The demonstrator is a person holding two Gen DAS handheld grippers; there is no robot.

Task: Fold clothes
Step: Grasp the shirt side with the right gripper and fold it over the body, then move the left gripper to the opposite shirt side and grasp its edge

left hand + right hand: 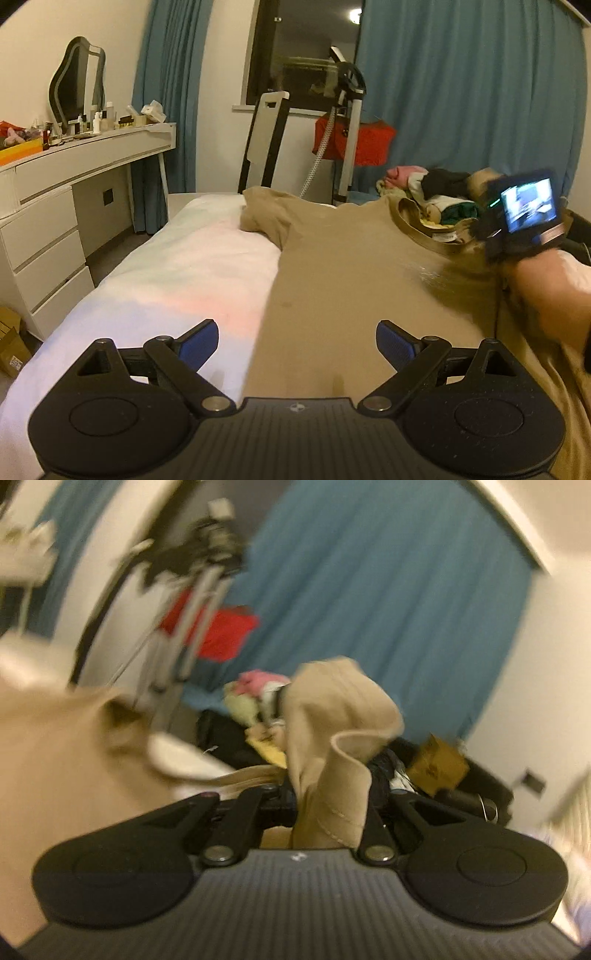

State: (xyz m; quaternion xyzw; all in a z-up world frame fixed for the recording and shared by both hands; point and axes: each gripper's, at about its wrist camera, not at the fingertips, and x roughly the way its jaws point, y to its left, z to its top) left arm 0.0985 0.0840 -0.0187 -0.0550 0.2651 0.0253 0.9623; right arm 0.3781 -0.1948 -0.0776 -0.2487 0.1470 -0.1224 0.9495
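Tan shirt (354,258) spread flat on bed, one sleeve lifted.

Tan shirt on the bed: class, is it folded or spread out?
Mostly spread: the tan shirt lies flat over the white bed, one sleeve lifted in the right gripper.

The right wrist view is smeared by motion: the room beyond the right tool (325,794) shows only as streaks of blue curtain (388,609), a red patch (218,635) and a pale stand. A fold of the tan shirt (332,746) bunches between that tool's fingers and hides their pads. The clothes pile (258,698) behind the fold is too blurred to sort. In the left wrist view, the right tool (524,218) ahead to the right is blurred, its fingers hidden behind its body. The hand (550,291) holding it is cut off by the right edge.
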